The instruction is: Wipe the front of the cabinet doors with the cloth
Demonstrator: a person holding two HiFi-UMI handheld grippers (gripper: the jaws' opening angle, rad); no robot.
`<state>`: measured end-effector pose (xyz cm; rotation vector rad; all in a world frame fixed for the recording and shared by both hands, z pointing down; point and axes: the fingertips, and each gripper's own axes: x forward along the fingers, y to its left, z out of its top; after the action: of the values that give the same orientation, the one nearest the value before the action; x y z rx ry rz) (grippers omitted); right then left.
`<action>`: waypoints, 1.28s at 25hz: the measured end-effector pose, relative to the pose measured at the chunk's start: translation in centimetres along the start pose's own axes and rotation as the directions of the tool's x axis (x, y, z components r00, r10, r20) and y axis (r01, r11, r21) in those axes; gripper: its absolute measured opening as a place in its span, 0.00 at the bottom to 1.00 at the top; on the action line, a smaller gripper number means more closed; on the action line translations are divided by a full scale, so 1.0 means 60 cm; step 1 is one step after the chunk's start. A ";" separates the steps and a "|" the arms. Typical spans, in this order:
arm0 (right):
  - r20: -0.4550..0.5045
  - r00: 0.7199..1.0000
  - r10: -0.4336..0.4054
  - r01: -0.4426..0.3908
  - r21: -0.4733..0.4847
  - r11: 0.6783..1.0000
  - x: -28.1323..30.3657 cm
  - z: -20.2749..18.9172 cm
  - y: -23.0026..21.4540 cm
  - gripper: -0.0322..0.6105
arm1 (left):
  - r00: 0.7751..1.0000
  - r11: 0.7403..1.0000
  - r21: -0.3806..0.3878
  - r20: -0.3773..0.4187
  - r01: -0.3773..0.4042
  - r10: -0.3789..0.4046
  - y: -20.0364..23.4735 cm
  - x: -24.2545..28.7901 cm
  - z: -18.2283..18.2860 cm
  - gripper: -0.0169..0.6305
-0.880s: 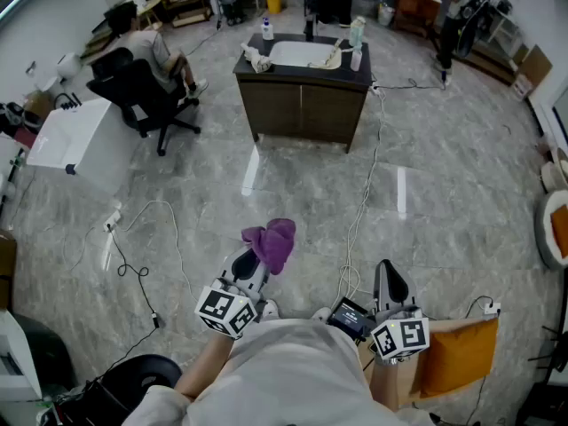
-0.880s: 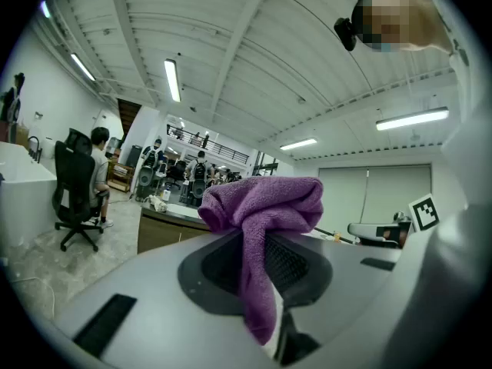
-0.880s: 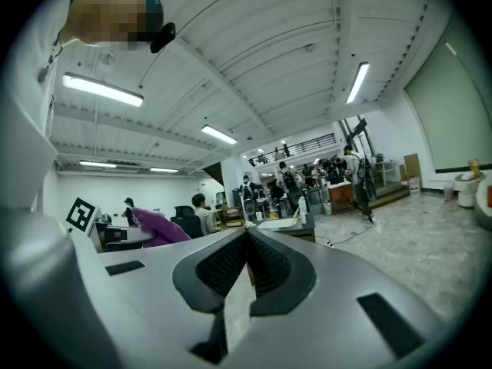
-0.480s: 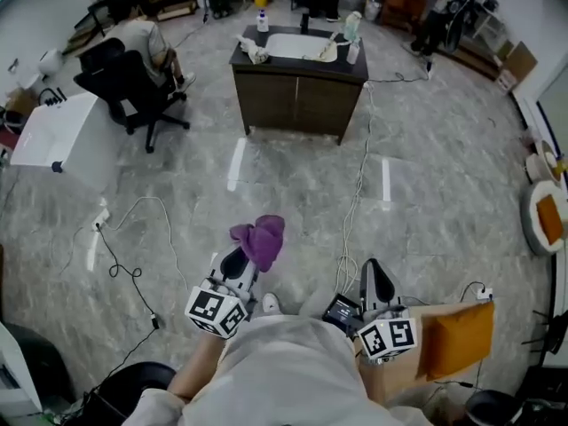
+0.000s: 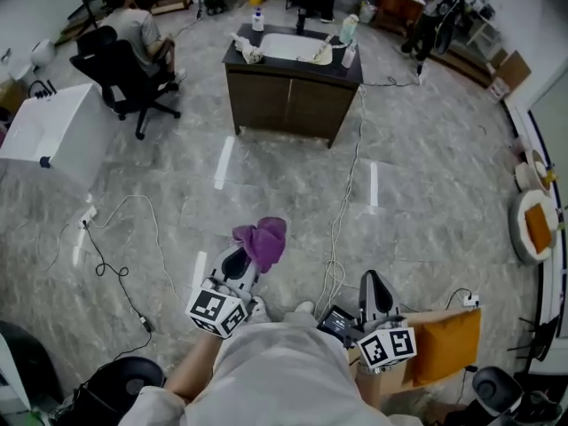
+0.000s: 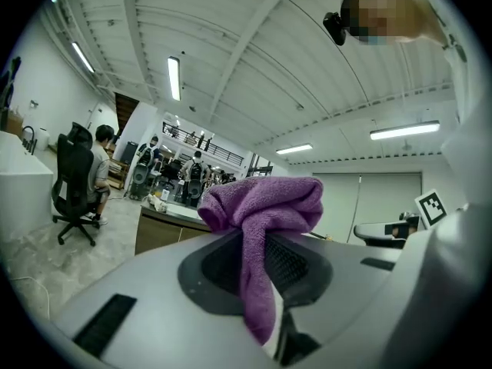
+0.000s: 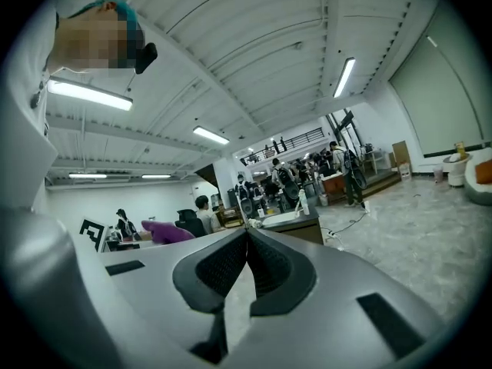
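Cabinet (image 5: 288,105): on the floor (image 5: 426,176), doors facing the person, well ahead of both grippers.
Left gripper (image 5: 244,264): fingers clenched on the cloth (image 5: 264,240).
Right gripper (image 5: 373,284): fingers pressed together.
Cloth: purple, bunched, well apart from the cabinet.

Marble floor (image 5: 435,193), sink cabinet (image 5: 288,103), cables (image 5: 341,216), chair (image 5: 117,71)

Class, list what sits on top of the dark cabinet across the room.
On the cabinet: a white sink basin, a bottle behind its left end, a taller bottle at the right end, and a pale rag. The doors are shut, so the inside is hidden.
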<state>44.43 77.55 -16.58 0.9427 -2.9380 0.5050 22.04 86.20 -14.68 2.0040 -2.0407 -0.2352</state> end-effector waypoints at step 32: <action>-0.040 0.999 -0.028 0.030 0.049 0.998 0.223 0.074 -0.315 0.10 | 0.997 1.000 -0.008 -0.079 0.015 -0.016 -0.010 0.408 -0.007 0.12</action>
<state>44.59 54.19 -13.65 0.9668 -2.8856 0.5905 22.58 61.82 -12.56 1.9927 -1.9742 -0.1634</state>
